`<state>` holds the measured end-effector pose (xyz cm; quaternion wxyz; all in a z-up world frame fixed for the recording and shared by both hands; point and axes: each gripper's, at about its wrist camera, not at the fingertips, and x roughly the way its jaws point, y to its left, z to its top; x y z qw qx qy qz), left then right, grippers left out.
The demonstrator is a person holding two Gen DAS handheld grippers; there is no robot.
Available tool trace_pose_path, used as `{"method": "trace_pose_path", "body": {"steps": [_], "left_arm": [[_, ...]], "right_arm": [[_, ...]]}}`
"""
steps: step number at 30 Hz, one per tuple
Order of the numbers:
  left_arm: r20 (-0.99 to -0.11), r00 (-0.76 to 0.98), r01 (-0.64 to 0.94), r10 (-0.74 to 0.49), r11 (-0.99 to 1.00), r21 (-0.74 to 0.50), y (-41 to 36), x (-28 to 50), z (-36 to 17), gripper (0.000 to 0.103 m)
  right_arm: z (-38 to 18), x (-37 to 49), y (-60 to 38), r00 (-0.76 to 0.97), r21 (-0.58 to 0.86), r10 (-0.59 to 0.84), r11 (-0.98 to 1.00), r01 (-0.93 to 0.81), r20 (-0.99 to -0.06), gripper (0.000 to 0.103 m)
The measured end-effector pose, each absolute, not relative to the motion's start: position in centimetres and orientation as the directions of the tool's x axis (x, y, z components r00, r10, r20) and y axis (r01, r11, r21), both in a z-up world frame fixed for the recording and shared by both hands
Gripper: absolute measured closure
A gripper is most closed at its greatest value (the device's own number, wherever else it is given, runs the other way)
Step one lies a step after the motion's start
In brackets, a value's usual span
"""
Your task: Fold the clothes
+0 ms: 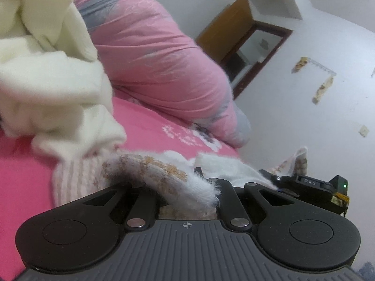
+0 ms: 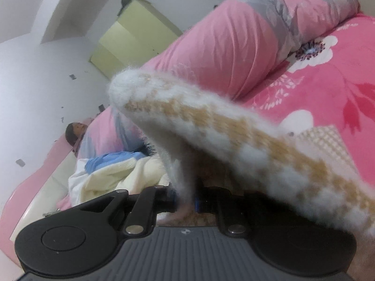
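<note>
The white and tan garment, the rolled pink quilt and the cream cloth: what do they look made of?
Garment: fuzzy knit, likely mohair-type or acrylic wool; loose hairs stand off its edges. Quilt: smooth woven cotton or polyester with a slight sheen and fine creases over soft filling. Cream cloth: thick, matte, soft knit or fleece; too blurred to say which.

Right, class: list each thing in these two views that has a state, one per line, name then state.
Left hand-held gripper: shut on fuzzy sweater.
Right hand-held gripper: shut on fuzzy sweater.
Fuzzy sweater: held by both, partly lifted, unfolded.
Cream garment: crumpled, unfolded.
Pink duvet: bunched in a roll.
Wooden door: open.
</note>
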<state>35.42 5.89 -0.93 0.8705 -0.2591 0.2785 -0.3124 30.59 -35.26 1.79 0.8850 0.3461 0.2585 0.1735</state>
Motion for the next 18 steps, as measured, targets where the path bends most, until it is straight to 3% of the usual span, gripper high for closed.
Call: {"method": "trace_pose_path", "body": {"steps": [5, 7, 9, 12, 13, 15, 18], "left_arm": [[-0.396, 0.601, 0.314, -0.695, 0.66, -0.682, 5.7, 41.1, -3.9, 0.092], [-0.41, 0.563, 0.247, -0.717, 0.62, -0.745, 6.2, 43.0, -5.4, 0.09], [-0.402, 0.532, 0.198, -0.745, 0.571, -0.797, 6.9, 44.2, -6.4, 0.087], [-0.364, 0.527, 0.181, -0.768, 0.52, -0.835, 7.8, 44.3, -6.6, 0.084], [-0.35, 0.527, 0.174, -0.774, 0.502, -0.847, 8.0, 44.2, -6.6, 0.081], [-0.296, 0.56, 0.142, -0.774, 0.442, -0.886, 9.1, 44.1, -6.7, 0.062], [-0.231, 0.618, 0.104, -0.752, 0.369, -0.924, 10.7, 43.5, -6.4, 0.059]], "right_arm": [[-2.6, 36.6, -36.4, 0.772, 0.774, 0.509, 0.632, -0.035, -0.381, 0.088], [-5.0, 39.0, -37.2, 0.749, 0.815, 0.53, 0.579, 0.025, -0.399, 0.08], [-7.8, 40.3, -38.5, 0.732, 0.88, 0.564, 0.463, 0.103, -0.382, 0.074], [-10.1, 40.7, -40.4, 0.751, 0.949, 0.599, 0.295, 0.114, -0.277, 0.069], [-10.4, 40.5, -40.9, 0.765, 0.963, 0.597, 0.246, 0.109, -0.24, 0.057], [-10.2, 39.7, -41.8, 0.804, 0.978, 0.568, 0.194, 0.08, -0.178, 0.042], [-9.7, 38.4, -42.8, 0.836, 0.984, 0.529, 0.159, 0.075, -0.149, 0.035]]}}
